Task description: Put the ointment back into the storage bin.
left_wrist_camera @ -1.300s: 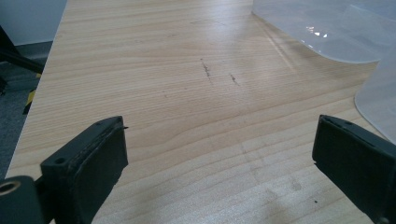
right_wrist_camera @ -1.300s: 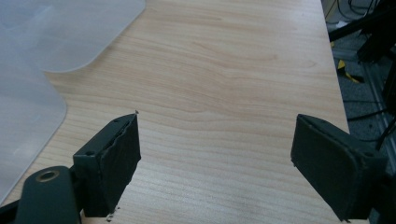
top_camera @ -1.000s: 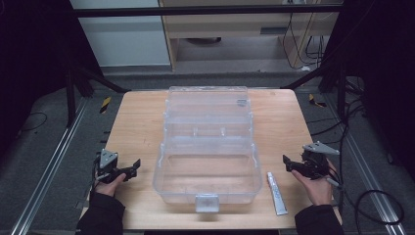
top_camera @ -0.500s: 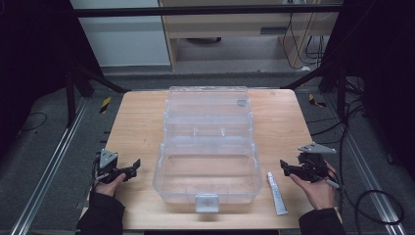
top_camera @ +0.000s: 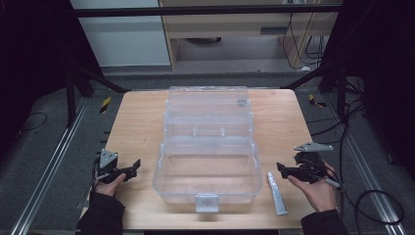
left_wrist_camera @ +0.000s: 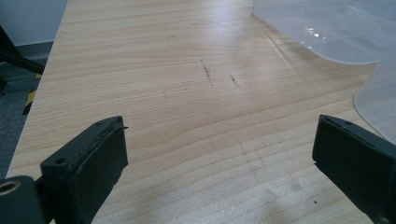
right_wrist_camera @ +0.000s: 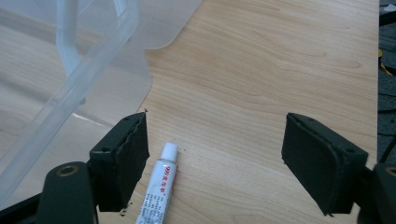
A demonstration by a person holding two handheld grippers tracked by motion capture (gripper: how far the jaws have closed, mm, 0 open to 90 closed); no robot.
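A clear plastic box lies open in the middle of the wooden table, its lid folded back on the far side. A small white tube with red print lies on the table just right of the box. My right gripper hovers over the table right of the tube. Its jaws are open and have just been closing a little. In the right gripper view the tube lies on the wood below the gap, beside the left jaw, untouched. My left gripper rests open near the table's left front, with nothing between its jaws.
The box's latch tab points at the table's front edge. A corner of the box shows ahead of the left gripper, and the box wall stands left of the right gripper. Dark frame struts and cables surround the table.
The right hand has lifted slightly and drifted a little left toward the tube, jaws a touch narrower. The left hand and the box have not moved.
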